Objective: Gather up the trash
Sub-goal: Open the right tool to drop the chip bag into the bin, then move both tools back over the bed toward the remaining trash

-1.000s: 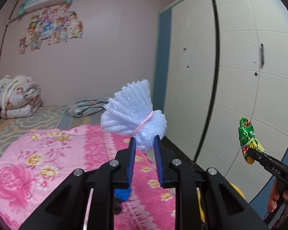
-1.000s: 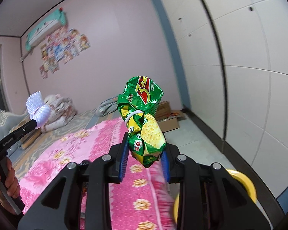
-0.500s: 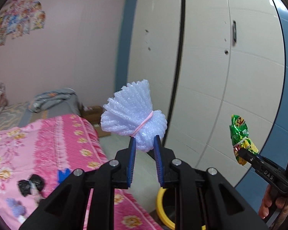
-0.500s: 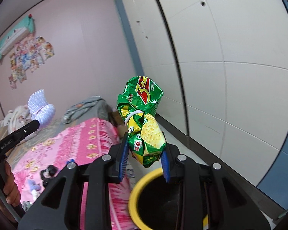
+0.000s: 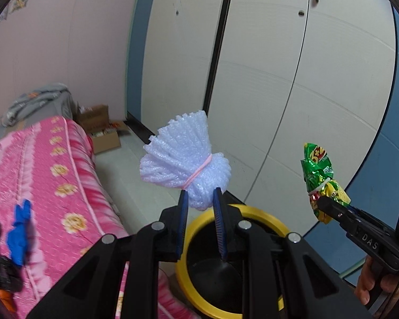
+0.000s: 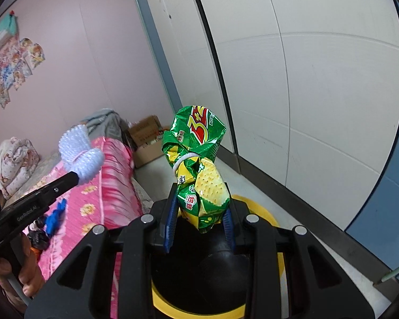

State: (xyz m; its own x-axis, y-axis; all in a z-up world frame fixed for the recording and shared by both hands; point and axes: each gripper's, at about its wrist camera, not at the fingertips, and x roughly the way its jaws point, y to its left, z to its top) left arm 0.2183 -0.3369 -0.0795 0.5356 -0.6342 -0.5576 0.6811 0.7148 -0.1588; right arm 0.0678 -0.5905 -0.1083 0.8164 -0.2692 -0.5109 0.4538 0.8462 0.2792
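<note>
A white wardrobe [image 5: 292, 61] fills the right side of both views, its tall panels running down to a pale floor [image 5: 135, 186]. Left of it stands a bed [image 5: 53, 180] under a pink flowered cover, with a grey blanket [image 5: 37, 101] bunched at its far end and a cardboard box [image 5: 101, 133] on the floor beside that end. On the cover near the left edge lie a blue scrap [image 5: 20, 231] and some dark, blurred bits [image 5: 0, 268] too soft to name. Below both grippers sits a bin [image 5: 255, 212] with a yellow rim and black inside, on the floor just beside the bed. The left gripper [image 5: 199, 199] is above the bin's near-left rim, its blue-padded fingers [image 5: 183, 212] closed narrowly on the lower bulge of a white foam bundle [image 5: 183, 159] tied at the waist with a pink band; the fanned top of the foam points up and away. The right gripper [image 6: 202, 212] is over the bin's mouth, its fingers [image 6: 171, 220] pressed against both sides of a crumpled green and yellow wrapper [image 6: 199, 164] cinched in the middle with a white band, the wrapper standing upright. The two held pieces are well apart, foam on the left and wrapper on the right.
</note>
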